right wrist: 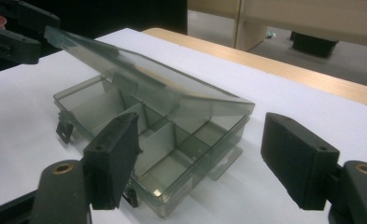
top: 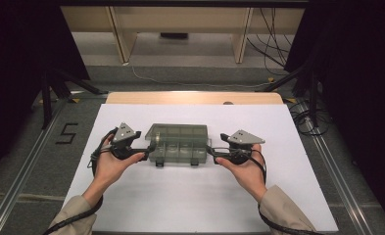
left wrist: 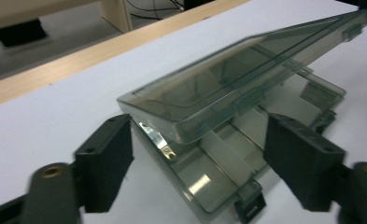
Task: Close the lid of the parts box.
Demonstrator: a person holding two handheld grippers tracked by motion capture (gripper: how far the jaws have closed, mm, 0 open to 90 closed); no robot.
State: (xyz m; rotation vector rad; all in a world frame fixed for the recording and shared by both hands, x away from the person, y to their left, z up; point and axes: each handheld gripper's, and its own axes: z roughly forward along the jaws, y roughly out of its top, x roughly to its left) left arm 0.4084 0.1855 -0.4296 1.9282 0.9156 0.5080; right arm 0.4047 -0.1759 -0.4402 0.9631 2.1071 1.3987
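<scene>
My forearms come in low from the near edge, sleeves at the wrists. My left hand (top: 112, 164) holds the left gripper (top: 148, 148), pointing right with its jaws spread wide. My right hand (top: 243, 169) holds the right gripper (top: 210, 151), pointing left toward the other, jaws likewise wide apart.

One readable mark: a black numeral "5" (top: 67, 133) on the grey floor (top: 28, 147), left of the table (top: 190, 196). It looks made of dark tape strips. No lettering can be made out elsewhere.
</scene>
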